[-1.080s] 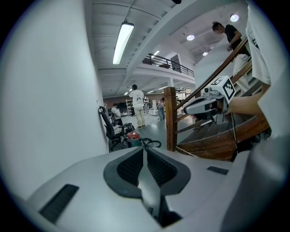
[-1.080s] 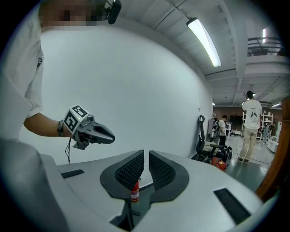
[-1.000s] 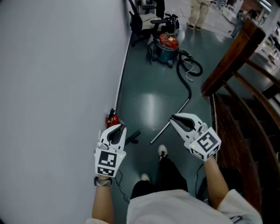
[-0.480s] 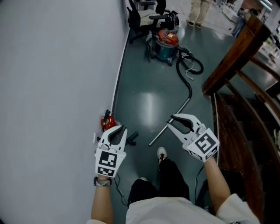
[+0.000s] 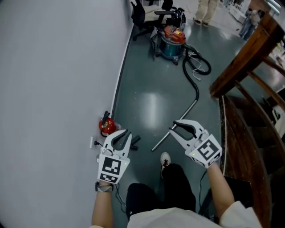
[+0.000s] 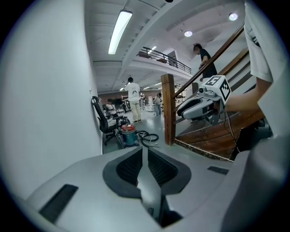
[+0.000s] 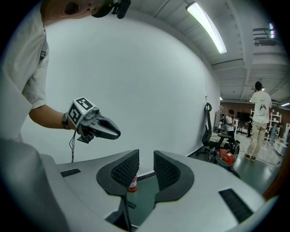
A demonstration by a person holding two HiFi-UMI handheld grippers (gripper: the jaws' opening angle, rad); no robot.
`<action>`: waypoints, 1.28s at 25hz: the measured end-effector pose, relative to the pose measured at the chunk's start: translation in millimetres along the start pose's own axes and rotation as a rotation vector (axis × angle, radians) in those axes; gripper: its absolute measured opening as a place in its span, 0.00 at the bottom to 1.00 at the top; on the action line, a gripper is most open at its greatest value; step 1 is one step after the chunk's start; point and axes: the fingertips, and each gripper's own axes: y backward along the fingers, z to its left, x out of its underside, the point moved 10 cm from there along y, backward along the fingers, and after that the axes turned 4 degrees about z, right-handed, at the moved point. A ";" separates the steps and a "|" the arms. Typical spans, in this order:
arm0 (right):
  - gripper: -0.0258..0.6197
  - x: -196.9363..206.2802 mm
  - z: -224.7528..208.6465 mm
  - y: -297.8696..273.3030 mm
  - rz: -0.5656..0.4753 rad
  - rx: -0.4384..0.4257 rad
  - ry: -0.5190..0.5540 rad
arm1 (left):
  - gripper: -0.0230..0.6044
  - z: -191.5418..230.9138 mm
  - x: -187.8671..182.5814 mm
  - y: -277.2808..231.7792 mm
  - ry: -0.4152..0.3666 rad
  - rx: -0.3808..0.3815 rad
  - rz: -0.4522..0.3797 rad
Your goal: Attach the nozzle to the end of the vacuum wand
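The metal vacuum wand [image 5: 189, 109] lies slanted on the green floor. Its black hose [image 5: 196, 75] runs back to a red and teal vacuum canister [image 5: 173, 41]. A small black piece [image 5: 135, 141], seemingly the nozzle, lies on the floor left of the wand's near end. My left gripper [image 5: 124, 132] hovers beside that piece with only a thin gap between its jaws and nothing in it. My right gripper [image 5: 173, 125] hangs over the wand's near end. Its jaws have just been opening and stand open, empty. In the right gripper view the jaws [image 7: 146, 158] frame only floor.
A red extinguisher [image 5: 106, 126] stands by the white wall [image 5: 53, 89] on the left. A wooden stair rail [image 5: 249, 49] and steps close off the right. An office chair [image 5: 142, 13] and people stand beyond the canister. The person's shoe [image 5: 165, 158] is near the wand's end.
Both grippers have sunk toward the floor. The right jaws went from shut to open. The left jaws look much the same.
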 end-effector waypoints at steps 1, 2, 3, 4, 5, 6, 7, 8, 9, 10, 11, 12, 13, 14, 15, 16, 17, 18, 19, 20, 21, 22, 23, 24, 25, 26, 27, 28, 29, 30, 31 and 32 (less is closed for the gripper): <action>0.20 6.9 0.3 -4.2 0.001 -0.001 0.004 | 0.10 0.0 6.0 -4.0 -0.003 0.001 0.001; 0.20 13.5 1.0 -7.9 0.003 -0.004 0.008 | 0.10 -0.4 11.9 -7.7 -0.005 0.001 0.001; 0.20 20.1 1.6 -11.1 0.007 -0.007 0.013 | 0.10 -1.1 17.5 -11.4 -0.007 0.000 0.002; 0.20 27.1 2.3 -14.2 0.010 -0.011 0.018 | 0.10 -2.1 22.8 -15.2 -0.011 -0.001 0.003; 0.20 34.6 3.0 -17.3 0.013 -0.016 0.023 | 0.10 -3.1 28.4 -19.3 -0.015 -0.002 0.004; 0.20 42.8 3.8 -20.3 0.016 -0.020 0.026 | 0.10 -4.3 34.3 -23.5 -0.019 -0.001 0.005; 0.20 51.3 4.3 -23.3 0.020 -0.023 0.026 | 0.10 -5.4 40.3 -27.9 -0.021 0.000 0.005; 0.20 59.7 4.2 -26.2 0.023 -0.026 0.026 | 0.10 -6.7 46.2 -32.2 -0.023 0.002 0.005; 0.20 67.7 3.7 -29.1 0.026 -0.028 0.026 | 0.10 -8.1 52.1 -36.6 -0.026 0.003 0.004; 0.20 75.5 2.8 -32.2 0.027 -0.031 0.028 | 0.10 -9.7 58.3 -40.9 -0.029 0.005 0.005; 0.20 83.1 1.9 -35.6 0.029 -0.035 0.032 | 0.10 -11.2 65.1 -45.4 -0.032 0.007 0.007; 0.20 90.8 0.8 -39.4 0.030 -0.040 0.037 | 0.10 -12.5 72.6 -50.0 -0.035 0.008 0.011; 0.20 98.8 -0.3 -43.5 0.032 -0.046 0.043 | 0.11 -13.6 80.6 -55.0 -0.036 0.008 0.015; 0.20 107.1 -1.3 -47.9 0.034 -0.051 0.050 | 0.11 -14.4 89.0 -60.1 -0.037 0.008 0.018; 0.20 115.9 -1.8 -52.5 0.037 -0.056 0.055 | 0.11 -14.8 97.9 -65.3 -0.037 0.008 0.019; 0.20 124.8 -2.0 -57.4 0.038 -0.059 0.060 | 0.11 -15.0 107.0 -70.5 -0.038 0.008 0.020; 0.20 133.7 -2.0 -62.5 0.039 -0.061 0.063 | 0.11 -15.0 116.2 -75.6 -0.040 0.008 0.020; 0.20 142.6 -2.1 -67.8 0.040 -0.063 0.065 | 0.11 -15.0 125.2 -80.5 -0.043 0.008 0.021; 0.20 151.5 -2.3 -73.3 0.043 -0.066 0.069 | 0.11 -15.1 134.0 -85.4 -0.046 0.008 0.023; 0.20 160.3 -2.7 -79.1 0.046 -0.070 0.074 | 0.11 -15.1 143.0 -90.3 -0.049 0.009 0.025; 0.20 169.2 -3.0 -85.2 0.047 -0.074 0.080 | 0.11 -14.8 152.5 -95.4 -0.051 0.010 0.027; 0.20 178.0 -3.2 -91.6 0.044 -0.076 0.085 | 0.11 -14.1 162.7 -100.8 -0.053 0.011 0.028; 0.20 186.7 -3.4 -98.0 0.039 -0.077 0.090 | 0.11 -12.7 173.3 -106.6 -0.054 0.011 0.027; 0.20 195.5 -3.4 -104.5 0.034 -0.076 0.095 | 0.11 -11.0 184.1 -112.7 -0.055 0.010 0.025; 0.20 204.7 -3.2 -111.2 0.032 -0.075 0.101 | 0.11 -9.3 195.0 -119.1 -0.056 0.008 0.021; 0.20 214.8 -2.7 -118.1 0.032 -0.077 0.109 | 0.11 -7.9 206.0 -125.7 -0.057 0.006 0.018; 0.20 225.9 -1.8 -124.8 0.033 -0.080 0.118 | 0.11 -7.3 217.0 -132.2 -0.060 0.003 0.016; 0.20 237.5 -0.8 -131.0 0.035 -0.085 0.125 | 0.11 -7.2 227.8 -138.6 -0.063 0.001 0.015; 0.20 249.3 -0.1 -136.8 0.035 -0.088 0.129 | 0.11 -7.3 238.2 -144.7 -0.065 -0.001 0.014; 0.20 260.8 0.3 -142.1 0.033 -0.090 0.128 | 0.11 -7.6 248.2 -150.5 -0.068 -0.003 0.014; 0.20 271.6 0.7 -147.1 0.032 -0.090 0.125 | 0.11 -7.8 258.1 -155.7 -0.071 -0.003 0.014; 0.20 281.6 1.1 -152.0 0.032 -0.089 0.121 | 0.11 -8.0 268.1 -160.1 -0.073 -0.004 0.014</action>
